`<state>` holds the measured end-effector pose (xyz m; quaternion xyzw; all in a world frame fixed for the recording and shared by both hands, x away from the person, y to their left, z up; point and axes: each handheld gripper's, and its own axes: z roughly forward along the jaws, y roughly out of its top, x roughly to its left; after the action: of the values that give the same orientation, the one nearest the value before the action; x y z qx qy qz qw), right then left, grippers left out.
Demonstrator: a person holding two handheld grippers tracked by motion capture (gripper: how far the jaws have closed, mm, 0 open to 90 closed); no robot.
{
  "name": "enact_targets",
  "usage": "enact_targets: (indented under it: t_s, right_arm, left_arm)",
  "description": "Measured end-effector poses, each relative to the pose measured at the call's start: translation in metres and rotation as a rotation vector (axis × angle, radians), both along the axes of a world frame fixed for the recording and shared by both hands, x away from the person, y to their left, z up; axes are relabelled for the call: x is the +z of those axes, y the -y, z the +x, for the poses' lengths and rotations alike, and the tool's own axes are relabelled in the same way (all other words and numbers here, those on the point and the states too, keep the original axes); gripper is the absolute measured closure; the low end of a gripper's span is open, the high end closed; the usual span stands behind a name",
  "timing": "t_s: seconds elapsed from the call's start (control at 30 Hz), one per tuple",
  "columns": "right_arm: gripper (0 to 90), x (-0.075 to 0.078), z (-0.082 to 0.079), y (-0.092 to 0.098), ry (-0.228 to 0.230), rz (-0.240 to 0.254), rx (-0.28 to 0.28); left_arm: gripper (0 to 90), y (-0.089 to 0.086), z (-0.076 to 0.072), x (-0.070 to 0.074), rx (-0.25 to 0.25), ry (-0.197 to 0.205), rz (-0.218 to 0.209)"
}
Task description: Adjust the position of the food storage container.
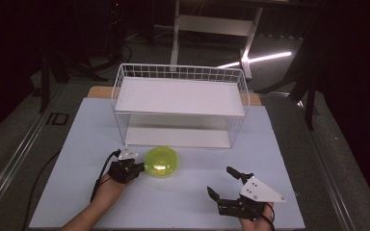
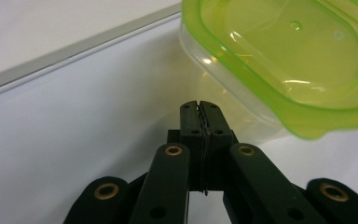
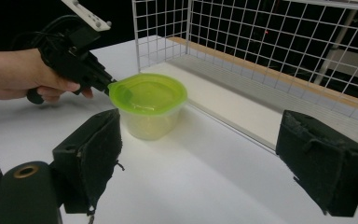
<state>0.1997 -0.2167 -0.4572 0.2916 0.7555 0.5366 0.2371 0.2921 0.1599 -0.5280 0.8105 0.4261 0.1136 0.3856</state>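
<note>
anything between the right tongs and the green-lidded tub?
Nothing: bare white table runs from the open right tongs to the tub, as the right gripper view shows. The shut left tongs sit at its far rim.

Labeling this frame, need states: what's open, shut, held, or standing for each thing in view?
container: upright on the table, green lid on, in front of the rack
left gripper: shut, nothing between its jaws, tips at the container's lid rim; contact unclear
right gripper: open, holding nothing, apart from the container
wire rack: upright, both shelves bare
</note>
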Motion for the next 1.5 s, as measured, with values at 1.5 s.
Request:
enact_targets:
  t_s: [1.5]
  right_arm:
    - [14.3,-0.002,0.001,0.002,-0.024,-0.016,0.032]
  left_arm:
    - [89.9,0.07,0.019,0.004,-0.096,0.001,0.013]
